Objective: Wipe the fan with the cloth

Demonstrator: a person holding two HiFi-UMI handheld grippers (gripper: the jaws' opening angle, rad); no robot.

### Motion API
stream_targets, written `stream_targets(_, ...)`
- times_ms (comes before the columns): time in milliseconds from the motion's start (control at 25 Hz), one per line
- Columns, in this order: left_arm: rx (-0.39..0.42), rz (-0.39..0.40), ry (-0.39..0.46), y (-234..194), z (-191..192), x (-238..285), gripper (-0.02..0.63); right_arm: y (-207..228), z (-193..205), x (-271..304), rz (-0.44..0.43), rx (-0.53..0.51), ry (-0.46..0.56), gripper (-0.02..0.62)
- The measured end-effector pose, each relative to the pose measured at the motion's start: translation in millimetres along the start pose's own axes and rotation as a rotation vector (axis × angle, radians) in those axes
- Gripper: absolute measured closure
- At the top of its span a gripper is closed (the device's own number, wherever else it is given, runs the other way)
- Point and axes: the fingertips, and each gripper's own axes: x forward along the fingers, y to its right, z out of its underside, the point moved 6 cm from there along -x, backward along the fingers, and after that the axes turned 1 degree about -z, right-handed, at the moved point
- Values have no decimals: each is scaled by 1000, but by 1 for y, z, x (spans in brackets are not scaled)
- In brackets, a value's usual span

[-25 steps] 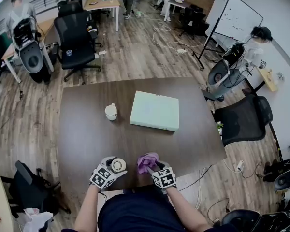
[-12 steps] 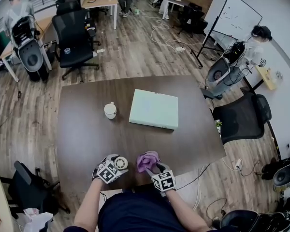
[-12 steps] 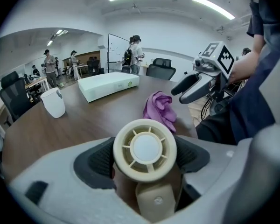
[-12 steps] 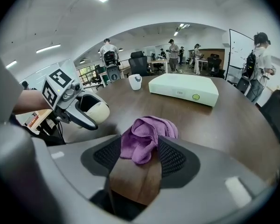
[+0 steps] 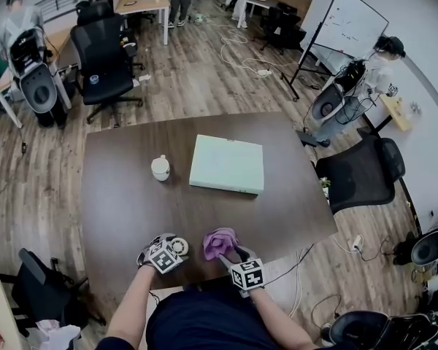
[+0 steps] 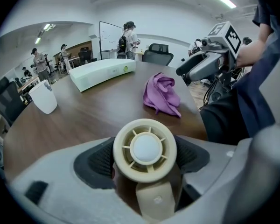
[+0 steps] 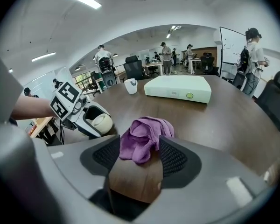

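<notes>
View from above of the near edge of a dark table (image 5: 131,195). The left gripper (image 5: 168,251) is clamped on a small round cream fan (image 6: 144,149). Both pads press its rim, its grille faces out along the jaws, and its short stem points back toward the person.

The purple cloth (image 7: 144,134) lies crumpled on the table just to the right of the fan, near it but not touching.

The right gripper (image 7: 140,160) is the nearer one to the cloth. It points down at a slant, with the cloth's near edge between its jaws. The jaws stand wide and have just been opening. The pads appear not to press the cloth, though one fold may brush the left pad.

The next move likely calls for closing on the cloth there, then carrying it leftward to the fan.
</notes>
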Motion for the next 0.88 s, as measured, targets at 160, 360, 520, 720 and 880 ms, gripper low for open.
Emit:
stream_targets(160,-6,-8,-53,-2,5,8,224,2,-2,-6,-2,32,16,321)
stream_targets(360,12,-23,-94,-3,9,17,224,3,4,-8,-6,57,11,314)
stream_targets(520,4,-14,-78,-4,7,20,224,1,8,-9,-7,64,4,314)
stream_targets(720,-19,-10,-38,-6,6,21,224,1,10,-8,-9,69,4,314)
stream_targets(880,-22,-1,-31,-5,5,19,224,2,8,-8,-3,59,-3,314)
